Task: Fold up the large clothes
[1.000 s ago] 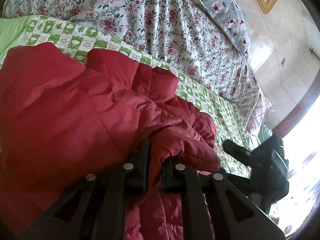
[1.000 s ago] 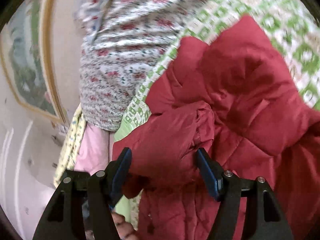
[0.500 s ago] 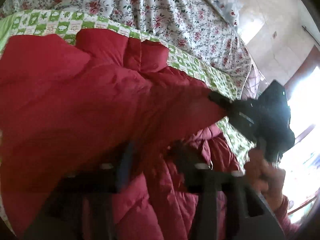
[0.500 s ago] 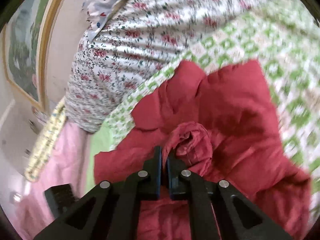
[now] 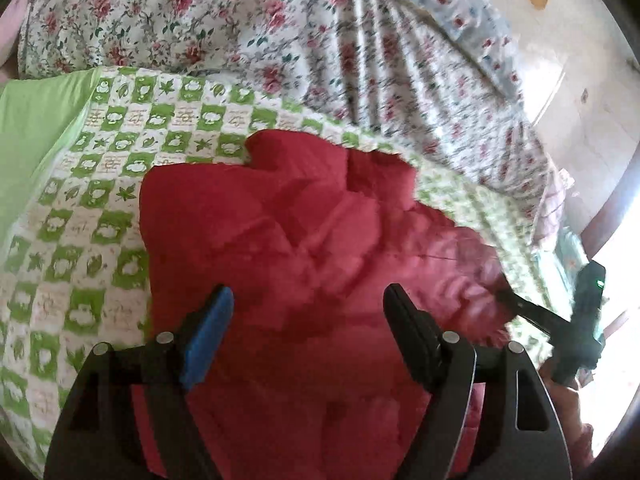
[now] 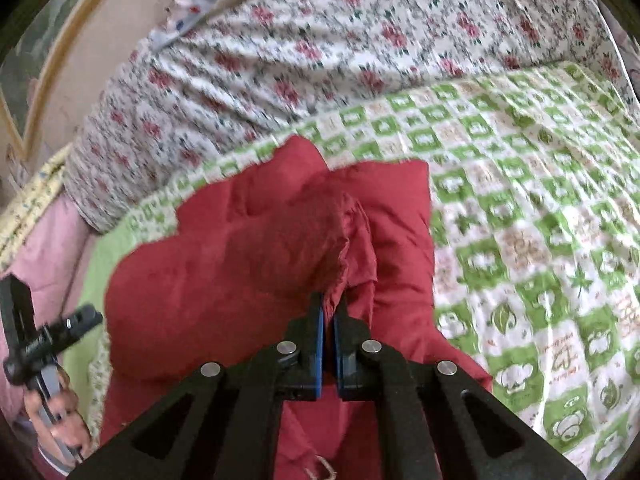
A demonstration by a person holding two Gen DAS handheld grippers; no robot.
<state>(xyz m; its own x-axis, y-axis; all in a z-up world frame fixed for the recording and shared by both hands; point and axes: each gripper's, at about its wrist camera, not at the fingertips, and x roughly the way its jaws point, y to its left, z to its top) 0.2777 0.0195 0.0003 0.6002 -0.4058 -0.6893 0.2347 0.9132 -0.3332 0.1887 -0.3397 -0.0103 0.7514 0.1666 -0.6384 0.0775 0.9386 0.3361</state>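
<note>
Closest to the person, over the near part of the bed, the right gripper has its jaws pinched together on a bunched fold of the red padded jacket, seemingly a sleeve end, held up as if to carry it across the body of the garment. Beside it the left gripper hovers just above the jacket with jaws spread wide and nothing between them, probably freed to take a fresh hold. Beyond the jacket, which lies on the green-checked sheet, a floral quilt is heaped along the bed's far edge.
</note>
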